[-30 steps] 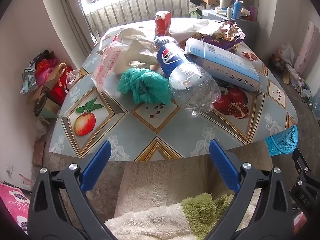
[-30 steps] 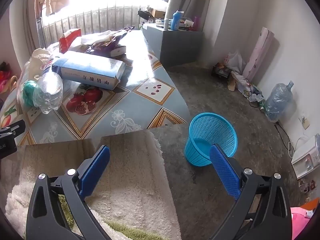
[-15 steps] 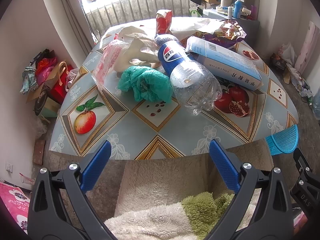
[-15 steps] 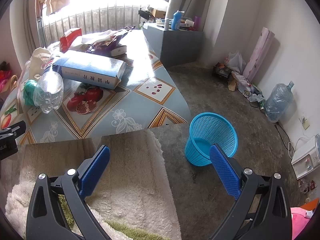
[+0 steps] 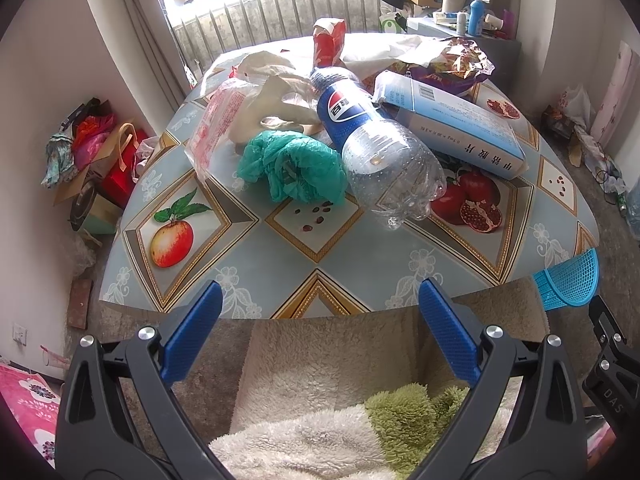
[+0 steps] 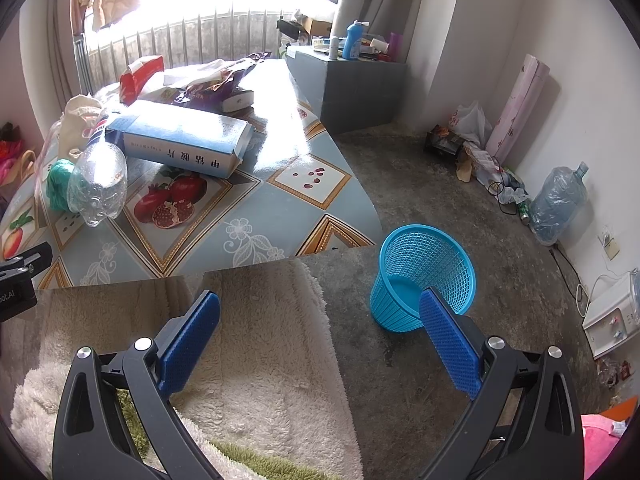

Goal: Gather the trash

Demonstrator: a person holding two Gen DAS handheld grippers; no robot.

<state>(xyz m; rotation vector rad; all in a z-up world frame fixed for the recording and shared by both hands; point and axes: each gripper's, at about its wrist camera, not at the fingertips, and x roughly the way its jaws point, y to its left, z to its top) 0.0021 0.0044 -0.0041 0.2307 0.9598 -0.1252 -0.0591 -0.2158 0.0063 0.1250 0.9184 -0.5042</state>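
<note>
Trash lies on a table (image 5: pixel 304 276) with a fruit-print cloth: an empty Pepsi bottle (image 5: pixel 376 148) on its side, a crumpled green plastic bag (image 5: pixel 292 168) left of it, a blue-and-white box (image 5: pixel 452 124), a clear wrapper with red print (image 5: pixel 212 124), a beige bag (image 5: pixel 276 96), a red carton (image 5: pixel 330 40) and a foil snack bag (image 5: pixel 456 60). My left gripper (image 5: pixel 318 320) is open and empty at the table's near edge. My right gripper (image 6: pixel 320 328) is open and empty, low beside a blue mesh basket (image 6: pixel 424 276) on the floor. The bottle (image 6: pixel 98 184) and box (image 6: pixel 180 140) also show in the right wrist view.
A cream and green fleece cover (image 5: pixel 320 400) lies below both grippers. A grey cabinet (image 6: pixel 352 88) with bottles stands behind the table. Bags and boxes (image 5: pixel 92 152) sit on the floor at left. A water jug (image 6: pixel 560 200) and clutter line the right wall.
My left gripper has moved a little closer to the table, so the bottle and green bag look larger. The right gripper has hardly moved.
</note>
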